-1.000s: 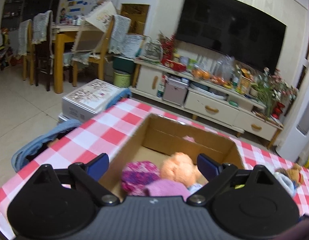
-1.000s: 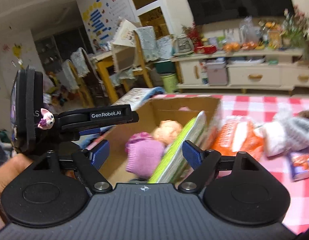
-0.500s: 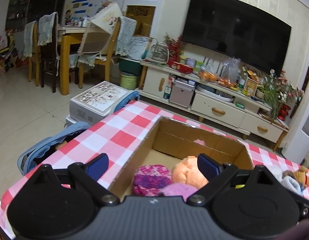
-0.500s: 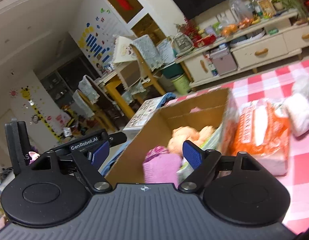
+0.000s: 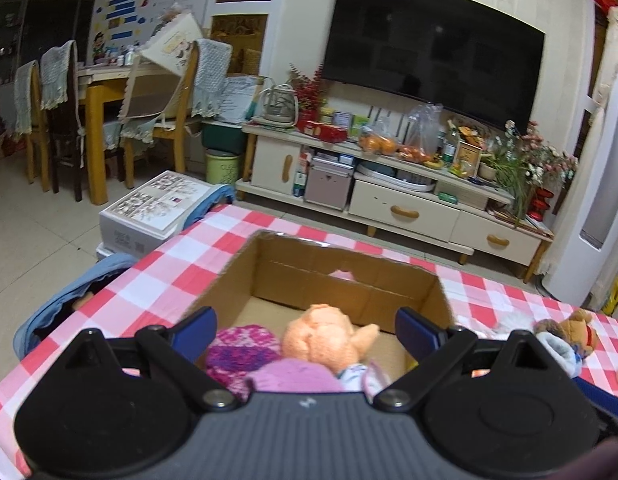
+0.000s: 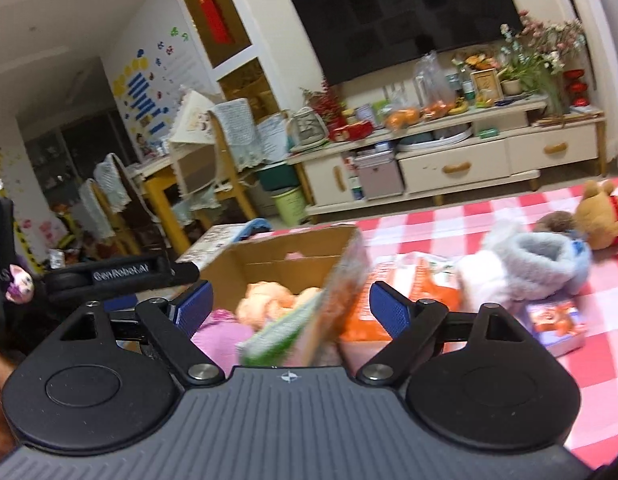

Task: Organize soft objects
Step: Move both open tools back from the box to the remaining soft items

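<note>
An open cardboard box (image 5: 293,276) stands on the red-checked table. In it lie an orange plush toy (image 5: 321,340), a purple knit hat (image 5: 241,350) and a pink soft item (image 5: 297,376). My left gripper (image 5: 307,330) is open and empty, held above the box's near end. My right gripper (image 6: 291,308) is open and empty, at the box's right wall (image 6: 341,280). To its right on the table lie an orange packet (image 6: 413,292), a grey-white fluffy item (image 6: 525,264) and a brown teddy bear (image 6: 601,216). The bear also shows in the left wrist view (image 5: 577,328).
A small printed packet (image 6: 557,320) lies by the fluffy item. A blue chair (image 5: 65,312) stands at the table's left edge, with a white carton (image 5: 157,208) on the floor beyond. A TV cabinet (image 5: 389,200) lines the far wall.
Both grippers have pulled back and risen a little from the box. The right view has swung to the right, bringing the fluffy item and the teddy bear into sight. Both grippers stay open.
</note>
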Tool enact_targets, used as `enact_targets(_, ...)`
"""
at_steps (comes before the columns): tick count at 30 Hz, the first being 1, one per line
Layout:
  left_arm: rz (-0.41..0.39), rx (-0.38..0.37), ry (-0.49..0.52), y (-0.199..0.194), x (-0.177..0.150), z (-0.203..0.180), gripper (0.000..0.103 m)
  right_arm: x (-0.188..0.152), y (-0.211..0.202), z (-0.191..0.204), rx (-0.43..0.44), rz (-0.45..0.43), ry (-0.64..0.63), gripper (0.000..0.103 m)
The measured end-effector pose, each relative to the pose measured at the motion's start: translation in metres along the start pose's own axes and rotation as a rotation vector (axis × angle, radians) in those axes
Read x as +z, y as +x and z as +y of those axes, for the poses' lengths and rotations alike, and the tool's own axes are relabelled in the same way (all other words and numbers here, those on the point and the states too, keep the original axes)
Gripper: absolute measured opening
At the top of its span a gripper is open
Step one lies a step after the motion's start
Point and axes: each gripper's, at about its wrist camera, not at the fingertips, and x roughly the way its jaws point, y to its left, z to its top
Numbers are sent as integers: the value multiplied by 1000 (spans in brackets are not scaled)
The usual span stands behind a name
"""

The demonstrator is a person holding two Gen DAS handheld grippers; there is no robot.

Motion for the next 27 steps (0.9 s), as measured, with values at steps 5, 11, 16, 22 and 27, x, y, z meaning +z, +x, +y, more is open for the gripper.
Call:
enact_targets(5,-7,-26,31,-1,-2,-20,96,3,-2,-5,-46,-11,-4,103)
enact_targets(11,-9,-61,76,0,-6,-45,96,0,-14,-18,-99,-31,3,103)
enact_targets(16,-6,-84,125,1,-12,-69,96,-2,-24,-32,-153,-50,-5,103)
enact_targets(22,-1,-115,192,2,-21,-94,96,-3,-34,-54,-210,-67,27,103)
enact_targets(27,9,-138,229,5,-27,-112,96,-5,-36,-72,-265,-68,48,103)
